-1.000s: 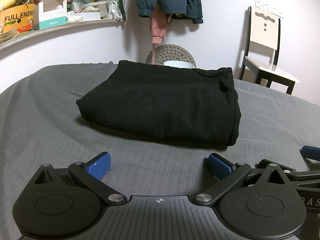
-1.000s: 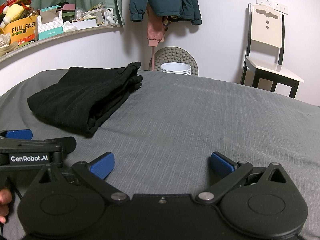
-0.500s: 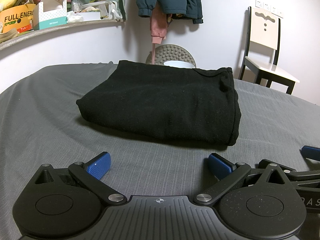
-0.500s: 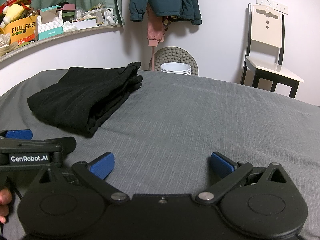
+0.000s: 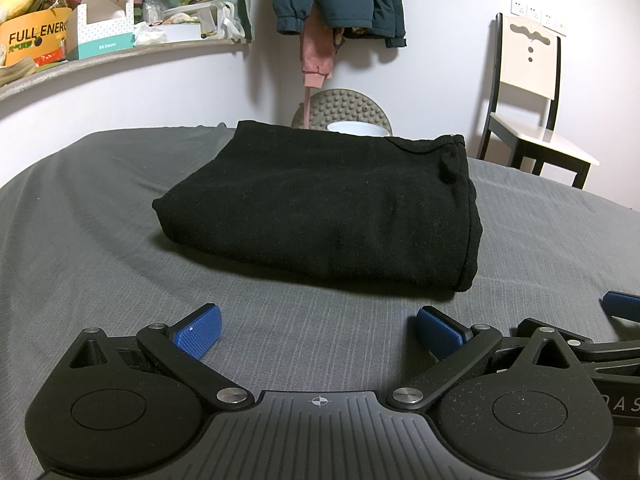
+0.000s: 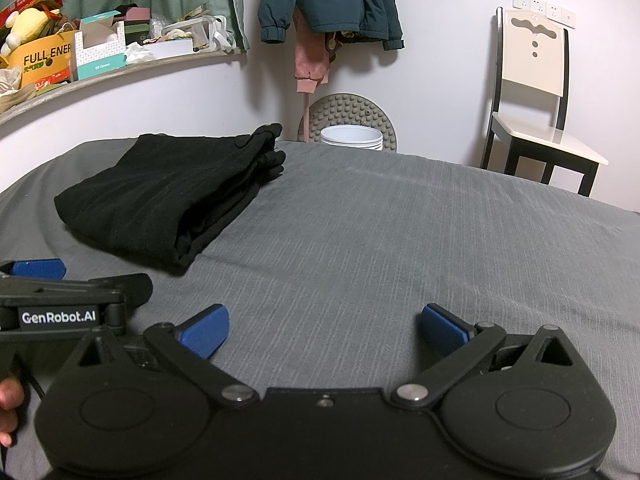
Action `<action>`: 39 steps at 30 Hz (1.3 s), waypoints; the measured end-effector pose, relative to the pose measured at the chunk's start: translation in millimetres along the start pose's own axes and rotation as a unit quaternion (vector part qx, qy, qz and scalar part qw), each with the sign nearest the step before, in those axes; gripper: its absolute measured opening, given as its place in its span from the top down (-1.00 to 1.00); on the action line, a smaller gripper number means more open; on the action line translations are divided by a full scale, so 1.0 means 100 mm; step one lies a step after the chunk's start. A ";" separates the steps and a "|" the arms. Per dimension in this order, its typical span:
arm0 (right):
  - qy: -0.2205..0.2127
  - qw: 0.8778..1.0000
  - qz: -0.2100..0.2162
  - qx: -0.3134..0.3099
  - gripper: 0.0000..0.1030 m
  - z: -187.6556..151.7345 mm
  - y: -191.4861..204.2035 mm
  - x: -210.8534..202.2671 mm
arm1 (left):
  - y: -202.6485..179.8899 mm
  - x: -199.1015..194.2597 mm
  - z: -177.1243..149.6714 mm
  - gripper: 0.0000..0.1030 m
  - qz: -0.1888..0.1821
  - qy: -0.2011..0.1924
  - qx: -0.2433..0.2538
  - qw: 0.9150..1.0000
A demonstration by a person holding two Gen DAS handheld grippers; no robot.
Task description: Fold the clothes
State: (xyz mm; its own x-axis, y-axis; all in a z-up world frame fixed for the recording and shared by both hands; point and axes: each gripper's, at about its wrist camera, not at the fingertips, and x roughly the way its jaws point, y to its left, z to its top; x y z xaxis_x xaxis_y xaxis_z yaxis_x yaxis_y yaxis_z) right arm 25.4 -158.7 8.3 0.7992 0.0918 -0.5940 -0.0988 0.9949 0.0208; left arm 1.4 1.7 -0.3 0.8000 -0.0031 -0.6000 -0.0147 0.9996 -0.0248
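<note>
Both views are evenly lit by soft indoor light that seems to come from above, a little dim and cool in tone. The white wall [image 5: 440,80] shows mild falloff toward the frame corners, which go black from the fisheye vignette. Straight lines bow strongly: the shelf [image 6: 120,72] at upper left curves, and the grey bed cover [image 6: 400,240] bulges like a dome. The folded black garment [image 5: 320,208] casts a soft dark shadow on its near side and swallows nearly all detail. Focus is sharp throughout, without motion blur. Faint specular glints sit on the metal pivots at the bottom.
</note>
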 end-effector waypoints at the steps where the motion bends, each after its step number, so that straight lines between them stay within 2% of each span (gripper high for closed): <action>1: 0.000 1.000 0.000 0.000 -1.00 0.00 0.00 0.00 | 0.00 0.00 0.00 -1.00 0.000 0.000 0.000 1.000; 29: 0.000 1.000 0.004 0.005 -1.00 0.01 0.00 0.00 | -0.04 -0.02 -0.01 -1.00 0.006 -0.001 0.001 1.000; 34: -0.061 0.998 -0.024 0.026 -1.00 0.02 -0.06 -0.21 | -0.05 -0.07 0.01 -1.00 0.006 -0.009 0.003 1.000; 36: -0.102 0.994 -0.032 0.026 -1.00 0.06 -0.13 -0.39 | -0.07 -0.19 0.05 -1.00 0.013 -0.036 0.009 0.999; 39: -0.180 0.982 -0.054 0.026 -1.00 0.15 -0.23 -0.77 | -0.12 -0.50 0.20 -1.00 0.003 -0.109 0.016 0.994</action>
State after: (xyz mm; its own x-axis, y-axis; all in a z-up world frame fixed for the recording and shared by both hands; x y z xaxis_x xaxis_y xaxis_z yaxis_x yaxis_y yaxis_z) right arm -25.4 -188.5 65.4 0.9618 -0.0144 -0.2732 0.0205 0.9996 0.0197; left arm -25.8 -9.2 46.1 0.9112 0.0049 -0.4120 -0.0030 1.0000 0.0054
